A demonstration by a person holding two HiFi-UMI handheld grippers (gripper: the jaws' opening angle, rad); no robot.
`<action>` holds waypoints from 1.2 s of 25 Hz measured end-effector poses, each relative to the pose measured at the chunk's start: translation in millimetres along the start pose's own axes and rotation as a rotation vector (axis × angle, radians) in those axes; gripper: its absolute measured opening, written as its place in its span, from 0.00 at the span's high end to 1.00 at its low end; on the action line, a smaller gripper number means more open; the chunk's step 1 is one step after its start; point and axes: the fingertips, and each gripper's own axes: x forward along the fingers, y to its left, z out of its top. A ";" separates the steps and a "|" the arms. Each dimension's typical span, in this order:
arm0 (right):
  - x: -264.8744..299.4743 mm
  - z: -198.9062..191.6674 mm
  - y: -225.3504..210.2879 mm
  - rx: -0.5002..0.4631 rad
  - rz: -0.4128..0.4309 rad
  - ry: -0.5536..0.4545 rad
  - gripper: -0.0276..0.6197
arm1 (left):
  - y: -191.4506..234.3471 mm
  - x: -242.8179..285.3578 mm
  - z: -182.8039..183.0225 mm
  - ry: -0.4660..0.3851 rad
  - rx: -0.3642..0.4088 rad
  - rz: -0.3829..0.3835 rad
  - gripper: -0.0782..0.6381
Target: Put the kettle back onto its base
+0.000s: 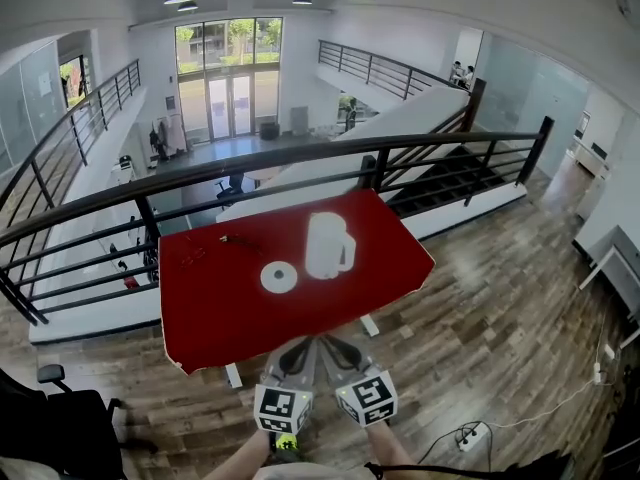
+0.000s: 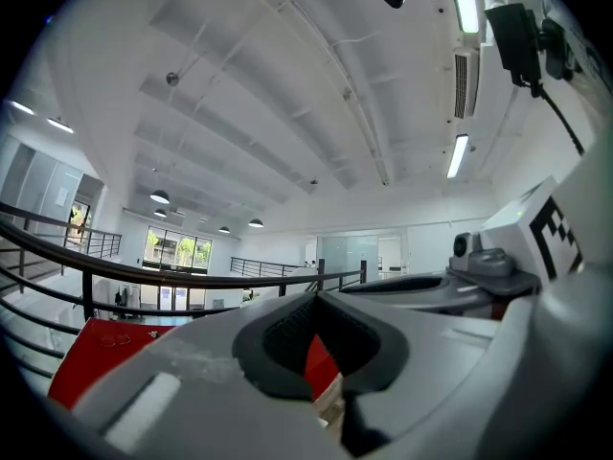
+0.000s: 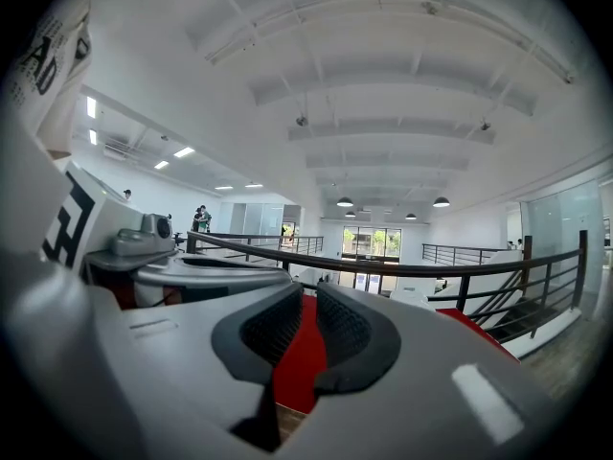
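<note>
In the head view a white kettle [image 1: 328, 245] stands upright on the red table [image 1: 220, 318], handle to the right. Its round white base [image 1: 279, 276] lies on the table just left of it, touching nothing. Both grippers hover side by side off the table's near edge and point level toward the table. My left gripper [image 1: 296, 348] [image 2: 316, 300] has its pad tips together with nothing in them. My right gripper [image 1: 341, 348] [image 3: 305, 295] shows a narrow gap between its pads, through which the red top shows. Neither gripper view shows the kettle.
A small dark item with a cord [image 1: 232, 239] lies on the table's far side. A black railing [image 1: 300, 158] runs close behind the table over a drop to the lower floor. Wooden flooring [image 1: 480, 328] lies to the right, and a black chair [image 1: 60, 418] stands at the near left.
</note>
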 end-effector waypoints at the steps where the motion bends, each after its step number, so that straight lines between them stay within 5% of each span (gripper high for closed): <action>1: 8.2 2.2 -4.1 0.002 -0.003 -0.001 0.90 | 6.5 7.1 2.8 -0.002 -0.011 -0.003 0.88; 19: 109.1 8.2 -66.9 0.001 -0.035 -0.004 0.90 | 85.1 98.5 4.6 -0.002 0.015 -0.013 0.88; 30: 131.5 6.7 -115.4 -0.002 0.053 -0.004 0.90 | 91.4 150.4 1.4 0.010 0.013 0.087 0.88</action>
